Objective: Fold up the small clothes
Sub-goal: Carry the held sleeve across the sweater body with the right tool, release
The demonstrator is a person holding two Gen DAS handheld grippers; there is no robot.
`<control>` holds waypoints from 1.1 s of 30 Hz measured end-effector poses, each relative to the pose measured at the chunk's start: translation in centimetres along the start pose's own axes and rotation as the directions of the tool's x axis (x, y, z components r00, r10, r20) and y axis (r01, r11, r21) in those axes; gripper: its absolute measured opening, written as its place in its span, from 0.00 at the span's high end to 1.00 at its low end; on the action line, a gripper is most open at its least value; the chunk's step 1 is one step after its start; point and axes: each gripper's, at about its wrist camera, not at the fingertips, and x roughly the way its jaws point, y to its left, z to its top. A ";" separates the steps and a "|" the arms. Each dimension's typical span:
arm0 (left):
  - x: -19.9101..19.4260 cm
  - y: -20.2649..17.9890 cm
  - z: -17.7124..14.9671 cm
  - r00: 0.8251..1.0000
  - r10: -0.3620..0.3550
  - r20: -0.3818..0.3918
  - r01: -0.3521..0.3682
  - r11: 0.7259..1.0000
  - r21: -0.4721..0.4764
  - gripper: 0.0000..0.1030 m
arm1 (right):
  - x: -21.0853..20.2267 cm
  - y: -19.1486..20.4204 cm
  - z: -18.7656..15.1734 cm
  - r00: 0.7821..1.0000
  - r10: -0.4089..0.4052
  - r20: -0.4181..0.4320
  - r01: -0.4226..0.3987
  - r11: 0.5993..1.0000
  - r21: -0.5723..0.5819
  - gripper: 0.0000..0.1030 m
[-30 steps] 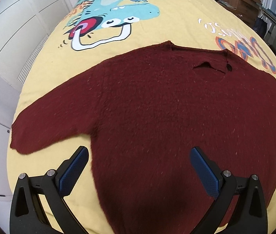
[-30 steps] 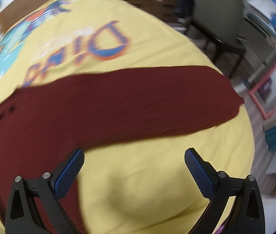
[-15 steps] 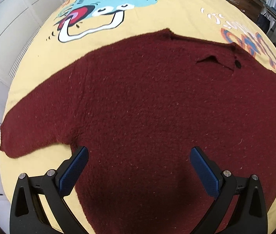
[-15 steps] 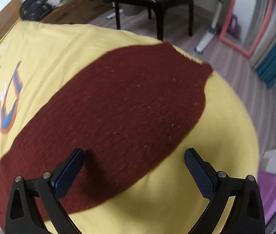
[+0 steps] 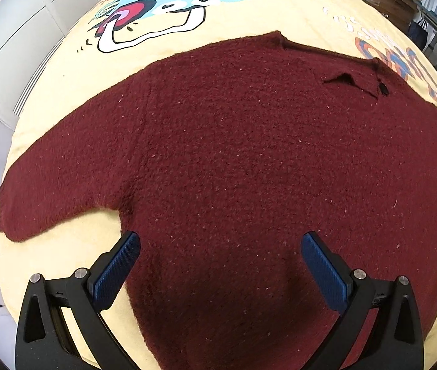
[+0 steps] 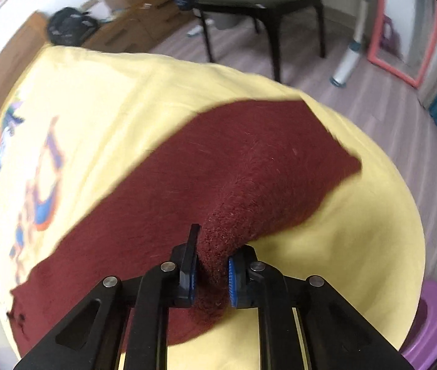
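left gripper [image 5: 218, 265]: spread wide, holding nothing, poised over the near body of the sweater.
sweater [image 5: 233, 160]: lies flat on the bed [image 5: 64, 265], neckline at the far side, one sleeve reaching out to the left.
feel: a thick, fuzzy knit; likely soft and limp, fairly light, not slippery, and it bunches into a ridge wherever it is pinched.
where to hold: probably best at a cuff, hem corner or shoulder, since a mid-panel pinch only gathers a hump.
right gripper [image 6: 211, 269]: pressed together on a fold of the right sleeve [image 6: 249, 166], which rises in a ridge toward the pads.
count: one sweater, two sleeves, two grippers, one bed.
beyond the bed: one dark chair [image 6: 264, 3] on the floor at the far right.
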 end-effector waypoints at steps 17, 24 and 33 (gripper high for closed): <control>-3.3 2.5 0.2 0.994 -0.014 0.109 0.019 0.999 -0.050 0.01 | -13.9 25.3 -7.1 0.949 0.302 0.086 -0.234 0.862 -0.450 0.86; -3.6 4.2 0.6 0.994 -0.070 0.086 0.079 0.992 -0.099 0.01 | -12.9 34.0 -13.0 0.941 0.339 -0.016 -0.287 0.771 -0.569 0.86; -3.2 6.2 1.2 0.997 -0.057 0.046 0.063 0.986 -0.155 0.01 | -8.2 40.7 -21.7 0.942 0.293 -0.164 -0.326 0.683 -0.654 0.86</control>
